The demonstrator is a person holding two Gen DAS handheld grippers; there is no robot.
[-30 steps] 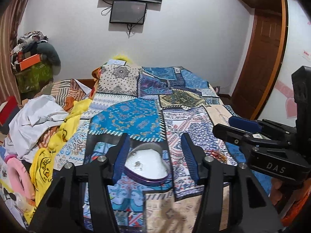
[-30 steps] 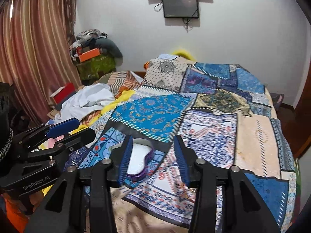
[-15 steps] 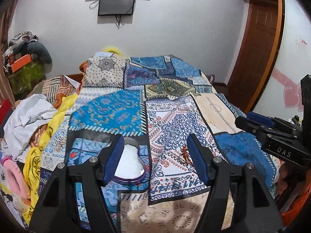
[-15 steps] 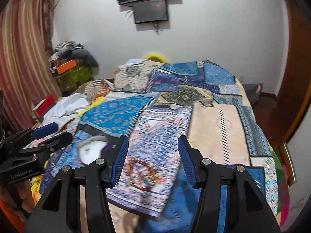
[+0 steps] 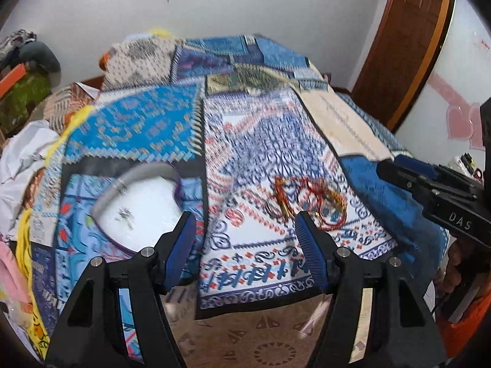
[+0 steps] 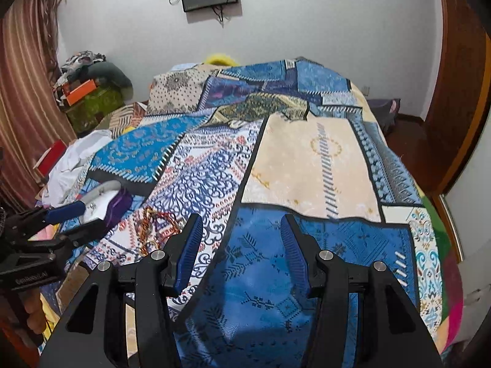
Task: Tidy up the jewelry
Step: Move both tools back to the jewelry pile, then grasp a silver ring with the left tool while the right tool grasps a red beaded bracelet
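A heart-shaped box (image 5: 138,208) with a white inside and a purple rim lies open on the patchwork quilt (image 5: 270,135); a small silver piece (image 5: 124,216) lies in it. A tangle of red and gold bangles (image 5: 307,202) rests on the quilt to its right. My left gripper (image 5: 244,224) is open and empty, hovering between the box and the bangles. My right gripper (image 6: 240,224) is open too, over a blue patch, with the bangles (image 6: 156,224) and the box (image 6: 104,202) to its left. Each gripper shows in the other's view: right gripper (image 5: 389,168), left gripper (image 6: 73,217).
Crumpled clothes (image 5: 27,153) lie along the bed's left side. A striped curtain (image 6: 24,92) and an orange box (image 6: 81,90) on a green bag stand at the left wall. A wooden door (image 5: 408,46) is at the right, and the bed's right edge drops off there.
Both grippers have swung right and dipped toward the bed. The box left the gap between the left fingers; the bangles came into view. The left jaws spread wider.
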